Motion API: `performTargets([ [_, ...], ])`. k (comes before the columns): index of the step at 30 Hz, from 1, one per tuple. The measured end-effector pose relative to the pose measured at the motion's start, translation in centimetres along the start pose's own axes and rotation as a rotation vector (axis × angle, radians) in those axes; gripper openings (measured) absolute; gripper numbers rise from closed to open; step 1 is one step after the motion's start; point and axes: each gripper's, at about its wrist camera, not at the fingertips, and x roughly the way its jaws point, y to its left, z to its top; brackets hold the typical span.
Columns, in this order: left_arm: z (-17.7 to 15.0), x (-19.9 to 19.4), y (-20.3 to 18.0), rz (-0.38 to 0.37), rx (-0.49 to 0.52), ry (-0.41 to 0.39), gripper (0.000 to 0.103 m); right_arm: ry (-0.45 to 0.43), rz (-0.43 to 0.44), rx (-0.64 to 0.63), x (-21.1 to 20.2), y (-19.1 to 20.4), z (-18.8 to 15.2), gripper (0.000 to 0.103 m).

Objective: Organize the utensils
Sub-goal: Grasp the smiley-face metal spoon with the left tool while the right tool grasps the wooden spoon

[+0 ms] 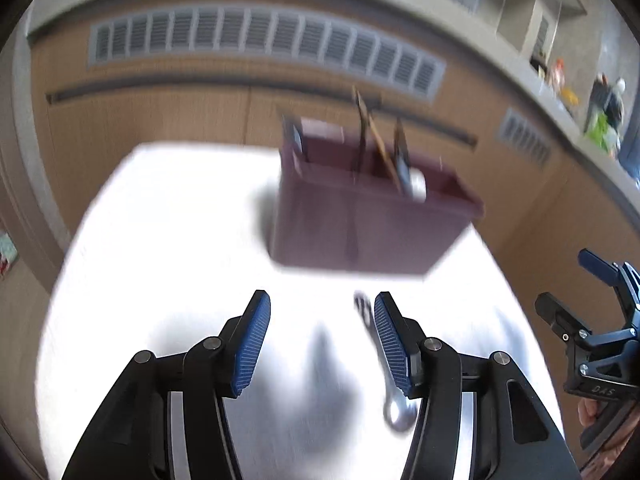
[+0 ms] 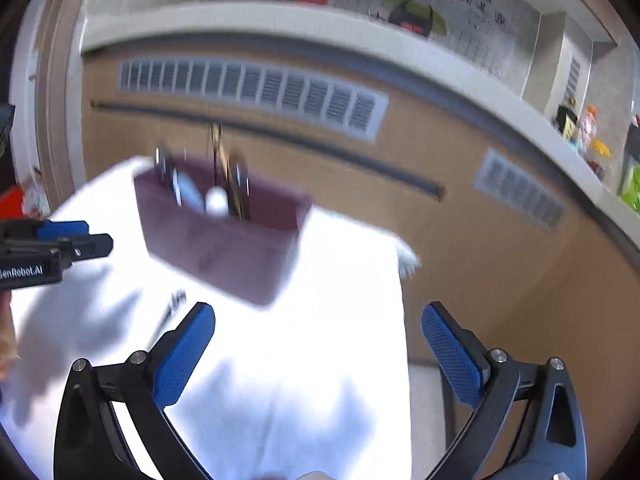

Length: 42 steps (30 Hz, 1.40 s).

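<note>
A maroon utensil holder [image 1: 372, 228] stands on the white table [image 1: 168, 216], with several utensils upright in it, among them wooden-handled ones and a white spoon. A metal spoon [image 1: 396, 408] lies flat on the table just inside the right finger of my left gripper [image 1: 322, 296], which partly hides it. That gripper is open and its pads touch nothing. My right gripper [image 2: 318, 308] is wide open over bare table in front of the holder [image 2: 224, 252], and is empty. The spoon's handle [image 2: 170, 308] shows to its left. Each gripper also sees the other: right gripper [image 1: 568, 280], left gripper [image 2: 100, 236].
Behind the table runs a wooden panel wall with grey vent grilles [image 1: 264, 40] and a ledge holding small coloured items [image 2: 588, 132]. The table's right edge [image 2: 404, 320] drops off close to my right gripper's right finger. Both views are motion-blurred.
</note>
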Motion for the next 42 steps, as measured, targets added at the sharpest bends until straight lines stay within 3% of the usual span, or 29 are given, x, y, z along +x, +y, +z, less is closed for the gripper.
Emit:
performTargets([
  [5,-3.1,0.0,-0.6,0.001,0.049,0.077,0.055,0.228,-0.084,0.002,0.6,0.6,-5.1,0.102],
  [7,-3.6,-0.1,-0.8,-0.002,0.054,0.086,0.055,0.232,-0.043,0.053,-0.3,0.6,-7.1,0.102],
  [9,-4.0,-0.5,-0.8,-0.011,0.059,0.092,0.055,0.257,0.069,0.123,-0.8,0.5,-8.5,0.100],
  [10,-4.3,-0.7,-0.7,-0.016,0.063,0.096,0.055,0.265,0.103,0.149,-0.8,0.5,-9.0,0.098],
  [14,-4.6,-1.0,-1.4,-0.028,0.085,0.110,0.055,0.328,0.136,0.214,0.0,0.5,-10.2,0.072],
  [17,-4.7,-0.4,-2.3,-0.045,0.088,0.137,0.057,0.370,0.183,0.236,0.8,0.7,-10.9,0.067],
  [19,-5.0,-0.1,-3.2,-0.060,0.099,0.158,0.058,0.353,0.170,0.225,0.6,1.3,-11.0,0.066],
  [21,-5.3,0.3,-4.2,-0.067,0.117,0.172,0.058,0.342,0.166,0.192,0.4,1.8,-11.1,0.058],
  [22,-5.5,0.4,-4.7,-0.068,0.126,0.179,0.058,0.334,0.169,0.175,0.3,2.0,-11.1,0.052],
  [23,-5.6,0.6,-5.1,-0.067,0.137,0.187,0.058,0.330,0.180,0.165,0.1,2.2,-11.0,0.038],
  [24,-5.7,0.7,-5.6,-0.067,0.146,0.195,0.058,0.328,0.189,0.156,0.1,2.4,-10.9,0.030],
  [35,-4.8,1.9,-7.8,-0.041,0.195,0.210,0.055,0.222,0.201,0.196,-1.1,-0.9,-9.6,0.030],
  [41,-3.7,3.9,-8.2,-0.006,0.207,0.236,0.040,0.207,0.212,0.186,-0.9,-0.7,-9.4,0.030],
  [42,-3.7,4.1,-8.2,-0.003,0.212,0.240,0.031,0.208,0.217,0.188,-0.8,-0.7,-9.4,0.030],
])
